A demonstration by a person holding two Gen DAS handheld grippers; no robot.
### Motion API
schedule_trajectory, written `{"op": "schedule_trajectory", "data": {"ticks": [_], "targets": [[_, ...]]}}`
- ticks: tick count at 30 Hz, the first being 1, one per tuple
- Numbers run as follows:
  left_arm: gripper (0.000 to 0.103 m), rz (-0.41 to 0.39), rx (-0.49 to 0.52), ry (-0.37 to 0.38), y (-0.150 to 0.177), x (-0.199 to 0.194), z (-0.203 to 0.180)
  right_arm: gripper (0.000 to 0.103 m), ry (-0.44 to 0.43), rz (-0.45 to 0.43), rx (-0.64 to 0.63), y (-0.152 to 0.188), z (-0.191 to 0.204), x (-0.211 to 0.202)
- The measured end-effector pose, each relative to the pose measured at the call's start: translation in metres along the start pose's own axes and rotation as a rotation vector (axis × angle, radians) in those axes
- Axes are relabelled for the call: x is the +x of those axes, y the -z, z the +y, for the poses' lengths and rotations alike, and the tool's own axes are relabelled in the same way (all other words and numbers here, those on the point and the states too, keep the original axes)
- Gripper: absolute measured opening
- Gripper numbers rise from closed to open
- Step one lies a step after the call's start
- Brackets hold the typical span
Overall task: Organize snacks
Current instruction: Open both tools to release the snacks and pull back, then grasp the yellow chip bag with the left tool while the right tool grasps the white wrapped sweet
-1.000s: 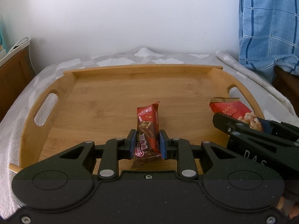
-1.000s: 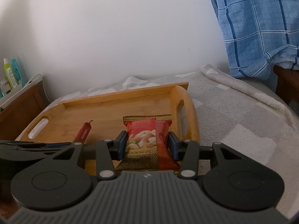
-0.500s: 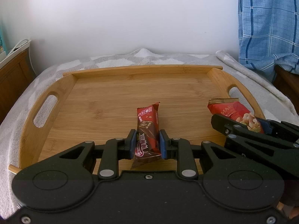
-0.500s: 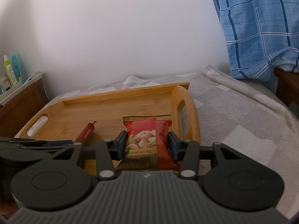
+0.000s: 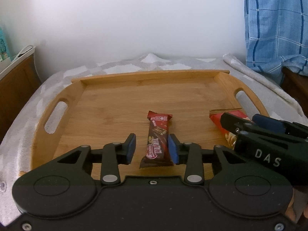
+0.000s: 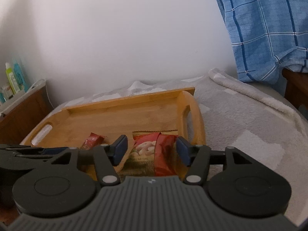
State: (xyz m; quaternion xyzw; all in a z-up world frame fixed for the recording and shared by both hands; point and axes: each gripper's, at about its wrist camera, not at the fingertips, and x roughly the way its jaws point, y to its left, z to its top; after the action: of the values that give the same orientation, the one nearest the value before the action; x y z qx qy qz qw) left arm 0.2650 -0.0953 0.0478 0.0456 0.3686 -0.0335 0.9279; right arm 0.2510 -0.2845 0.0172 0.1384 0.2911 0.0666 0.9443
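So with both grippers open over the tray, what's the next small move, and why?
Probably draw both grippers straight back. The left gripper is open with the chocolate bar lying flat on the tray; the right gripper is open around the nut packet.

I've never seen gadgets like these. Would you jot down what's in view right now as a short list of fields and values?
surface: grey blanket
tray: wooden tray with cut-out handles, on the blanket
left gripper: open, chocolate bar lying flat on the tray between its fingers
right gripper: open, red nut packet resting between its fingers near the tray's right end
background: white wall, blue checked cloth hanging at right, bottles at far left
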Motion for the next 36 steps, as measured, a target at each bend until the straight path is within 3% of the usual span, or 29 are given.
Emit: {"op": "schedule_trajectory", "data": {"ticks": [9,14,19,27,36], "targets": [[0.059,-0.033,0.021,0.0,0.009,-0.036,0.013,0.086,-0.06,-0.048,0.034,0.003,-0.007,-0.026],[0.079,-0.071,0.016,0.012,0.024,-0.064,0.02,0.092,-0.078,-0.09,0.05,0.01,-0.011,-0.056],[0.083,-0.101,0.049,0.027,0.045,-0.091,0.022,0.102,-0.062,-0.131,0.066,0.023,-0.013,-0.088],[0.086,-0.102,0.024,0.048,0.079,-0.123,0.033,0.103,0.04,-0.213,0.02,0.052,-0.012,-0.135],[0.086,-0.142,0.053,0.048,0.104,-0.164,0.034,0.103,0.089,-0.166,0.028,0.075,-0.007,-0.159]]}}
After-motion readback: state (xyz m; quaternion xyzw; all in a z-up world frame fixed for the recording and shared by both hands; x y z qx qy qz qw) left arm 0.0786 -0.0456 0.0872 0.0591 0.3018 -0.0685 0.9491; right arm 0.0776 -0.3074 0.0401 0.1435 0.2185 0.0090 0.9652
